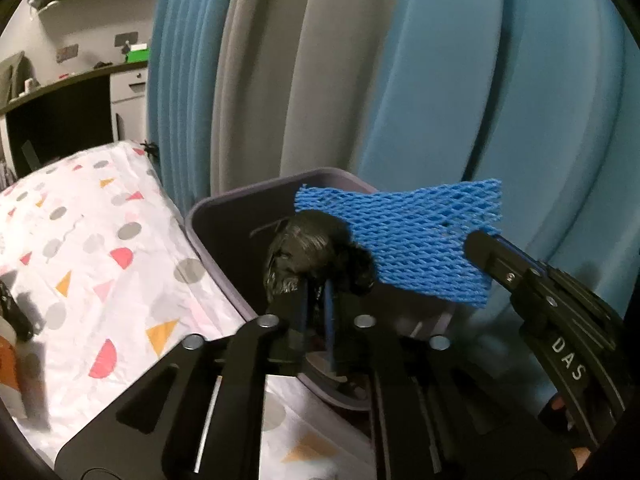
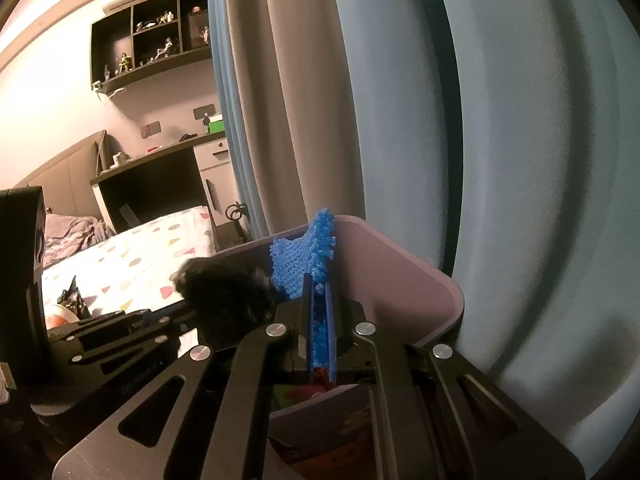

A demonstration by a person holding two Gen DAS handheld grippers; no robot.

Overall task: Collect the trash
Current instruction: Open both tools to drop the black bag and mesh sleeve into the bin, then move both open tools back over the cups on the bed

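While both units hover over the grey bin [image 1: 208, 216] beside the bed [image 1: 100, 248], left hand-held gripper [image 1: 316, 292] grips a black bag wad [image 1: 316, 244]; right hand-held gripper [image 2: 319, 280] clamps blue foam netting [image 2: 304, 256].

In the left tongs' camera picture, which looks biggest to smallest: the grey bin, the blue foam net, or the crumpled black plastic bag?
1. Grey plastic bin, though partly hidden.
2. Blue foam mesh net.
3. Crumpled black plastic bag.
The net and bag are closer in size; the net looks somewhat larger.

Both tongs tilted downward, left tongs [image 1: 316, 284] slightly parted, right tongs [image 2: 319, 284] clamped.
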